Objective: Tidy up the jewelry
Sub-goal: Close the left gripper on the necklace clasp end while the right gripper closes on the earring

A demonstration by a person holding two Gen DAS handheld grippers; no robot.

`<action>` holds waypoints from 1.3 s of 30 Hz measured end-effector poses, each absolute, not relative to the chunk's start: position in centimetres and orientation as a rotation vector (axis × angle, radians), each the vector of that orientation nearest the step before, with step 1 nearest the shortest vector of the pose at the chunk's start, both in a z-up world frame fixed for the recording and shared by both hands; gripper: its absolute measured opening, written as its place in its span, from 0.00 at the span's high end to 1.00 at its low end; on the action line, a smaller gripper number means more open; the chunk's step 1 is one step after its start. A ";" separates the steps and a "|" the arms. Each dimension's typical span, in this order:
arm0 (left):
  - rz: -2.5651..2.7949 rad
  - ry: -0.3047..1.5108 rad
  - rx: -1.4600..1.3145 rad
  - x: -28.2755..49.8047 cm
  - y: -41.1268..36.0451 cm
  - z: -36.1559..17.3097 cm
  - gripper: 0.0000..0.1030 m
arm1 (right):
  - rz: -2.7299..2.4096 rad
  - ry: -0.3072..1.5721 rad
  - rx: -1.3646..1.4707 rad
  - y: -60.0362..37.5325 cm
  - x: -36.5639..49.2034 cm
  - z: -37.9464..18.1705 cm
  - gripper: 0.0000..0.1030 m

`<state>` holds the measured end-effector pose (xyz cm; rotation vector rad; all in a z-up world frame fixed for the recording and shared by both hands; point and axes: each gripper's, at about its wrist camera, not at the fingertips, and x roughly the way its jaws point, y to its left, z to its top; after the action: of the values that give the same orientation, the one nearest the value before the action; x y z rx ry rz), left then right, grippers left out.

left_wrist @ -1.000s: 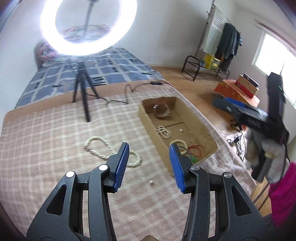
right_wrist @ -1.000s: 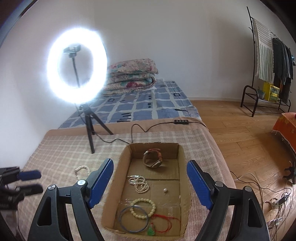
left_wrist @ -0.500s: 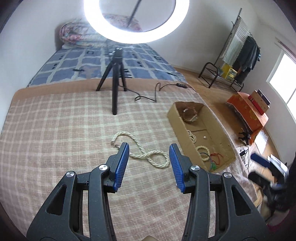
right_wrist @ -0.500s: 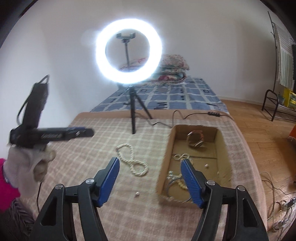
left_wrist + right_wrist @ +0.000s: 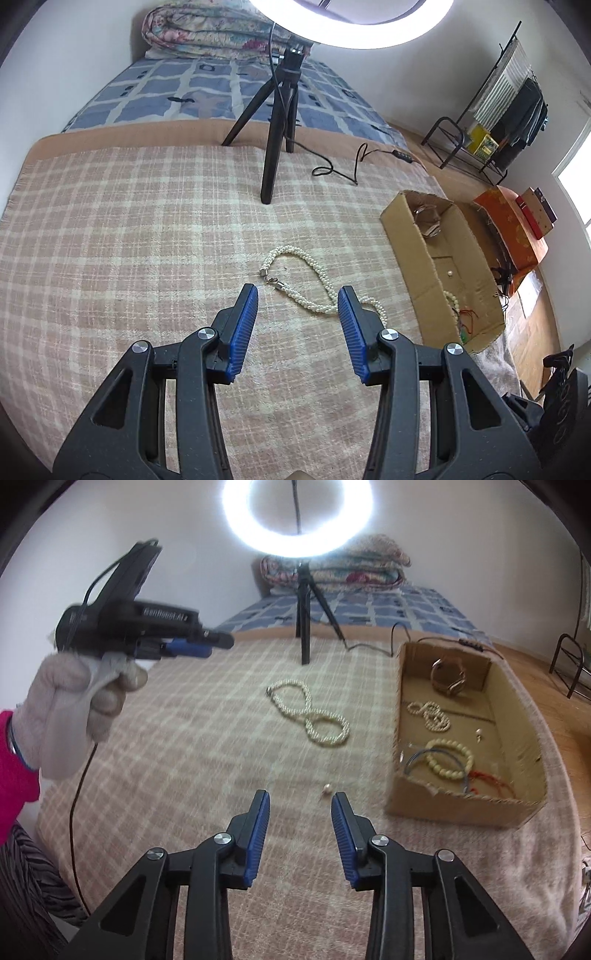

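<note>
A long white pearl necklace (image 5: 314,280) lies looped on the checked blanket (image 5: 129,240); it also shows in the right wrist view (image 5: 314,716). My left gripper (image 5: 297,295) is open and empty, hovering just short of the necklace. My right gripper (image 5: 299,801) is open and empty, near a small loose pearl earring (image 5: 326,788) on the blanket. A cardboard box (image 5: 402,716) at the right holds a watch (image 5: 448,675), a small pearl piece (image 5: 432,716), a bead bracelet (image 5: 448,757) and a red cord (image 5: 487,779). The box also shows in the left wrist view (image 5: 410,243).
A ring light on a black tripod (image 5: 277,122) stands at the blanket's far edge, its cable (image 5: 340,162) trailing right. A folded quilt (image 5: 214,33) lies on the bed behind. A clothes rack (image 5: 495,110) and an orange box (image 5: 513,229) stand at the right.
The left gripper has swung left and closer to the necklace. The right gripper has moved left off the box, over the blanket near the earring, its jaws narrower than before.
</note>
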<state>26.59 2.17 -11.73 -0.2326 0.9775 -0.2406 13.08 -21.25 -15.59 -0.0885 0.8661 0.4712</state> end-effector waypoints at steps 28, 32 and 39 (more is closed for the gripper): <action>-0.283 1.109 -0.236 34.1 1.4 -19.0 0.56 | 0.370 0.973 -0.040 -20.2 18.7 -21.4 0.74; -0.268 1.125 -0.186 34.9 1.1 -20.2 0.56 | 0.360 0.977 -0.038 -20.1 19.0 -21.8 0.74; -0.248 1.134 -0.184 35.9 1.3 -21.8 0.56 | 0.347 0.972 -0.050 -19.5 19.4 -22.3 0.74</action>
<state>35.87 1.28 -21.82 -0.1843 1.1338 -0.2476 19.45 -19.48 -22.28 -0.0504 0.9718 0.3474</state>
